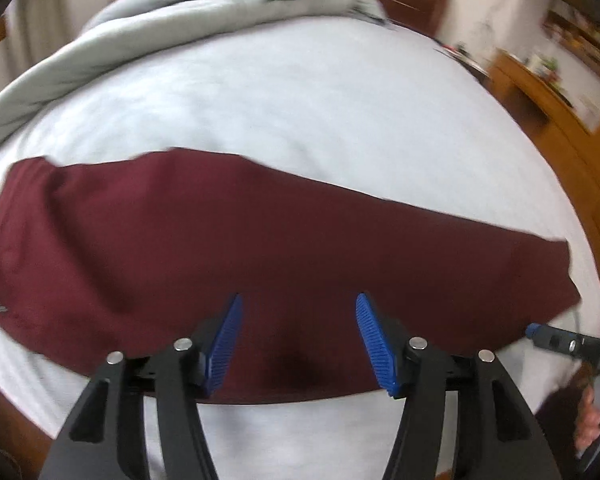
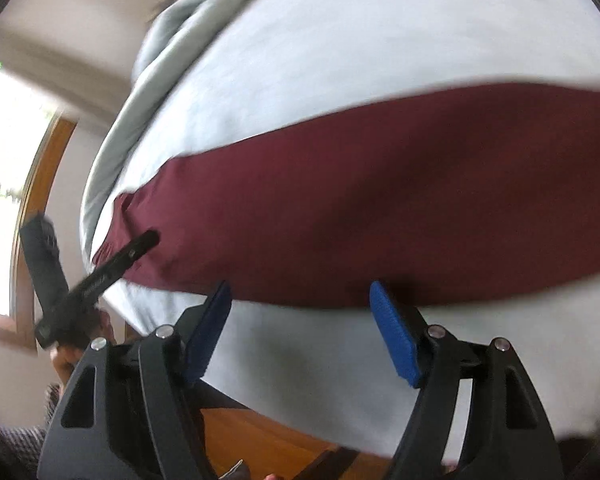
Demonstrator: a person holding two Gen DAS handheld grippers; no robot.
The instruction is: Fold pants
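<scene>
The maroon pants (image 1: 260, 248) lie flat in a long band across the white bed (image 1: 300, 100). They show in the right wrist view too (image 2: 380, 208). My left gripper (image 1: 298, 308) is open and empty, its blue pads over the near edge of the pants. My right gripper (image 2: 300, 292) is open and empty, just at the near edge of the pants. The right gripper's tip also shows at the right edge of the left wrist view (image 1: 540, 332). The left gripper shows at the left of the right wrist view (image 2: 140, 244), over the waistband end.
A grey blanket (image 1: 160, 12) is bunched along the far side of the bed. Wooden furniture (image 1: 540, 92) stands to the right of the bed. A window (image 2: 8, 160) is at the left in the right wrist view, and wooden floor (image 2: 260, 440) lies below the bed edge.
</scene>
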